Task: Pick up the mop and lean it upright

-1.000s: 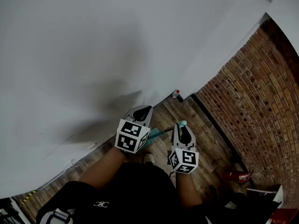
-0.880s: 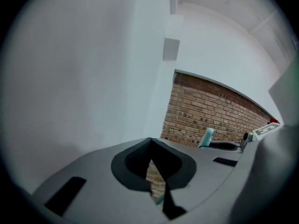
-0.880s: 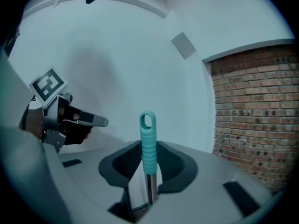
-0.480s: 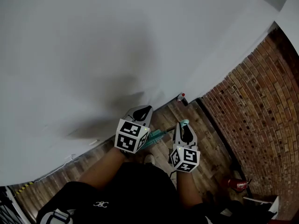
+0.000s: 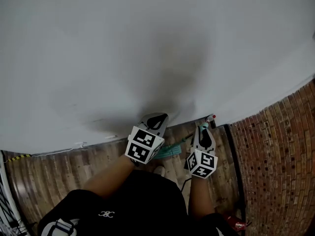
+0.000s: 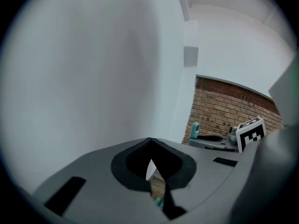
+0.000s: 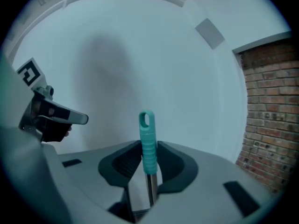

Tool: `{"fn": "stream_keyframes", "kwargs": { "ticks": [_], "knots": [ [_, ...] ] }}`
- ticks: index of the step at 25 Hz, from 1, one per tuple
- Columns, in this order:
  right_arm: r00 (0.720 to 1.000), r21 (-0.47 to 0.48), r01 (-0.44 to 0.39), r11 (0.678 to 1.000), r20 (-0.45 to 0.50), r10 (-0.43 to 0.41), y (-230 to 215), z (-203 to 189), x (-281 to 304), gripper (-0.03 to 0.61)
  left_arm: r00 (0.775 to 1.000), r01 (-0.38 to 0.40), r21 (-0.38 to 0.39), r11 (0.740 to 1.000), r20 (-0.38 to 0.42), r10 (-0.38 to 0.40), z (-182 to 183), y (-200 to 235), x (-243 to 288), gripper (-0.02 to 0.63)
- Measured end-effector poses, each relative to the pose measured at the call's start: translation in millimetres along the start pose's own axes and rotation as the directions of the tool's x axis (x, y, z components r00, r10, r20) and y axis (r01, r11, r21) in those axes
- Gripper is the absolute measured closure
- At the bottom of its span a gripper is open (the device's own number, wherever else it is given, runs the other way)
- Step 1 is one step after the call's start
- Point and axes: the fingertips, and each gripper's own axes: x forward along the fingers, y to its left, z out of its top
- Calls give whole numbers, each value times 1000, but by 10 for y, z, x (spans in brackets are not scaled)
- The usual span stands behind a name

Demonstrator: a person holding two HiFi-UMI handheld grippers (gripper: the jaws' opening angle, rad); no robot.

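Right tool [image 7: 148,164] clenched on mop handle [image 7: 147,134], teal grip upright at frame centre, white wall [image 7: 117,55] behind. Left tool [image 6: 150,148] jaws together, empty. Best: hold firm, tip handle top gently onto wall, release only once steady.

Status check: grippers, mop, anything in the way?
Left gripper shut, empty. Right gripper shut on mop handle, its teal end poking past the jaws. White wall ahead; small red-topped item at its base.

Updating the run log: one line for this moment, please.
right gripper: fingers shut on mop | left gripper: shut, empty | mop: in front of wall
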Motion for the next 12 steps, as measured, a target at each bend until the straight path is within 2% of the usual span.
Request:
{"fn": "stream_keyframes", "kwargs": {
  "ticks": [5, 12],
  "knots": [
    [997, -39, -76, 996, -7, 76, 202, 32, 341, 468, 994, -109, -42, 993, 24, 110, -40, 294, -257, 620],
    [983, -86, -184, 979, -43, 181, 542, 37, 744, 468, 977, -207, -93, 974, 35, 211, -154, 550, -559, 620]
  ]
}}
